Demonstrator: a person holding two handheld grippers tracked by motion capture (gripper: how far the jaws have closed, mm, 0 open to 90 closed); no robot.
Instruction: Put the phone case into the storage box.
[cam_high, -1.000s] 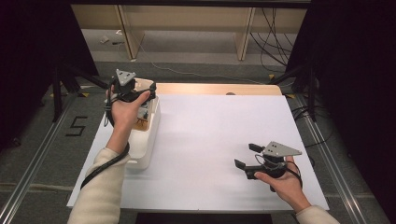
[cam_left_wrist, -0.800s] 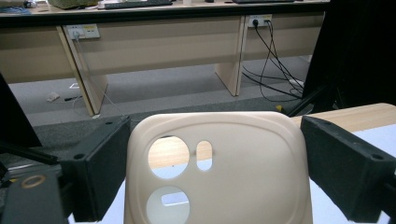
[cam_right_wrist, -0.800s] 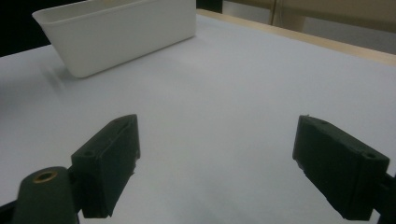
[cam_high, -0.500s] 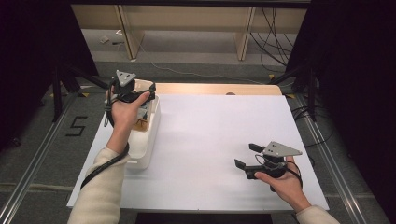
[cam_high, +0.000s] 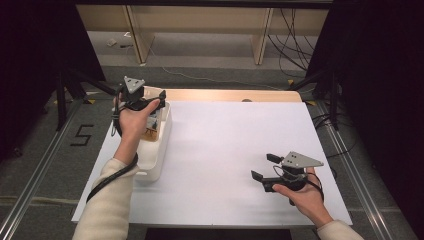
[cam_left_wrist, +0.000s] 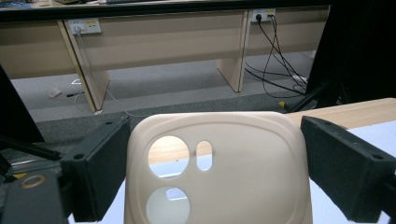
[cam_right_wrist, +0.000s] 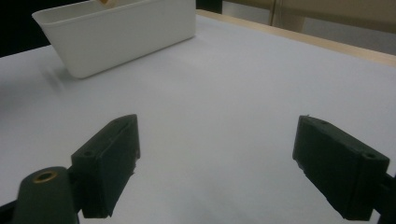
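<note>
One cream phone case (cam_left_wrist: 219, 172) stands between the two black jaws of the left claw (cam_left_wrist: 215, 172). The case has three cut-outs: two round holes and one small oval slot. In the left gripper view the left jaw lies against the edge of the case, and at the right jaw a narrow gap appears, so I cannot tell if the claw really clamps it. In the high view this left claw (cam_high: 142, 102) is held above the far end of one white bin (cam_high: 157, 155), which stands on the left part of the white surface (cam_high: 230, 145). Some small things lie inside the bin under the hand, but they are too hidden to count.

The right claw (cam_high: 265, 167) is well apart, near the front right corner of the surface. Its two jaws are spread wide with nothing between them, and the right gripper view shows the bare surface below them (cam_right_wrist: 217, 158) and the bin (cam_right_wrist: 116, 35) farther away.
</note>
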